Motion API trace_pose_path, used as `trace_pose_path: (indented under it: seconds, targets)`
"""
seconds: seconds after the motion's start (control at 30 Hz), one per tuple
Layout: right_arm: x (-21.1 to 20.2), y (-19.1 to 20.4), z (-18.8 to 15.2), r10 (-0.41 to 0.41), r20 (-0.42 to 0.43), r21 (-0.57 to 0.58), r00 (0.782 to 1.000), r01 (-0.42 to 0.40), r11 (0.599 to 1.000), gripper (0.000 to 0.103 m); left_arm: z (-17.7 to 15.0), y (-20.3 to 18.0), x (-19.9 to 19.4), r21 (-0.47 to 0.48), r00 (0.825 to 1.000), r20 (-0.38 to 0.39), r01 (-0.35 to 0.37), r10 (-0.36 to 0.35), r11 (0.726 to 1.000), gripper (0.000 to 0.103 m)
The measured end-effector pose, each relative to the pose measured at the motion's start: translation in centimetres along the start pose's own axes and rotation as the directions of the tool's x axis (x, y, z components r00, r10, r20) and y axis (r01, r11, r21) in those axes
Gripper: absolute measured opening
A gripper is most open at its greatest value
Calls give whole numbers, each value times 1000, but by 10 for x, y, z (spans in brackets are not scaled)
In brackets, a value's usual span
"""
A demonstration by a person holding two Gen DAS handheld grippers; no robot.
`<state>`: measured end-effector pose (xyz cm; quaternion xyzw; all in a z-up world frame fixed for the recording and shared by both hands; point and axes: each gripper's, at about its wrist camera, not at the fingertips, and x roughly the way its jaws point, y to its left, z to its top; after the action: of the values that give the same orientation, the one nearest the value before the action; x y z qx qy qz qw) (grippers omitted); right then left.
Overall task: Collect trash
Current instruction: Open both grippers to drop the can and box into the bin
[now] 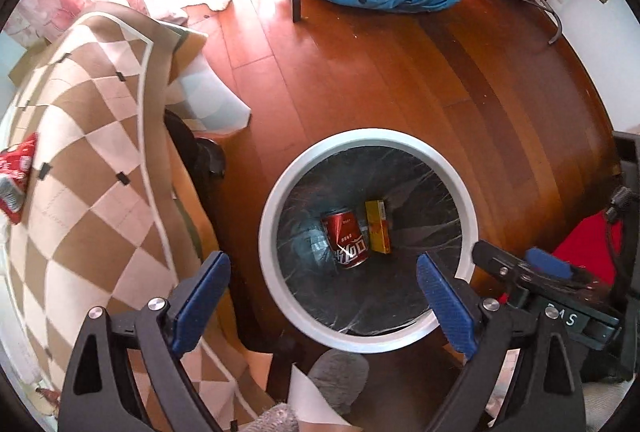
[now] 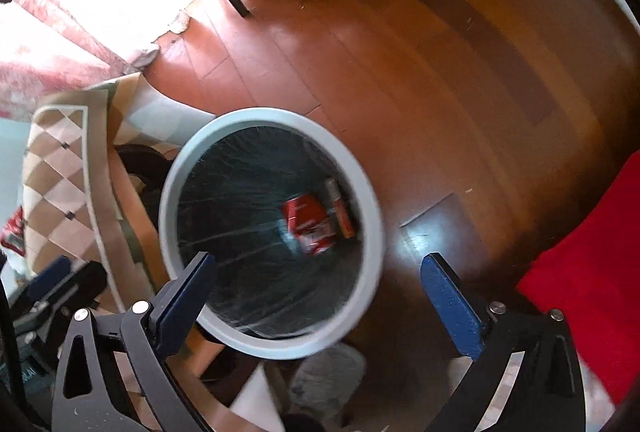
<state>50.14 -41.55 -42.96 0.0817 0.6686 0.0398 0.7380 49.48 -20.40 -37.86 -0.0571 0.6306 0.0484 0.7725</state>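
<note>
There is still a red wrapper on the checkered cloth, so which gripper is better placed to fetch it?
Probably the left gripper: open and empty, with the red wrapper on the checkered cloth on its side. The right gripper, also open, sits farther away, beyond the bin.

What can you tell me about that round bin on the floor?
The bin is round, with a pale grey-white rim that looks like plastic, lined with a dark shiny bag. It stands upright and open on the wooden floor, beside a checked cloth. At its bottom a red can lies beside a yellow box. Neither gripper touches it.
</note>
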Motion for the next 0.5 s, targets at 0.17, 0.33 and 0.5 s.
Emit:
trace_pose_path:
  seconds: [0.17, 0.33, 0.5]
  targets:
    - [-29, 6, -10, -108, 47, -49, 993, 110, 993, 103, -7, 1, -15, 6, 1000, 13, -17, 17, 1000, 95]
    - [-61, 12, -21, -129, 86, -77, 988, 136, 988, 103, -14, 1, -38, 11, 999, 39, -28, 28, 1000, 95]
    - [-96, 24, -31, -130, 125, -97, 984, 142, 985, 103, -25, 1, -67, 14, 997, 73, -27, 26, 1000, 95]
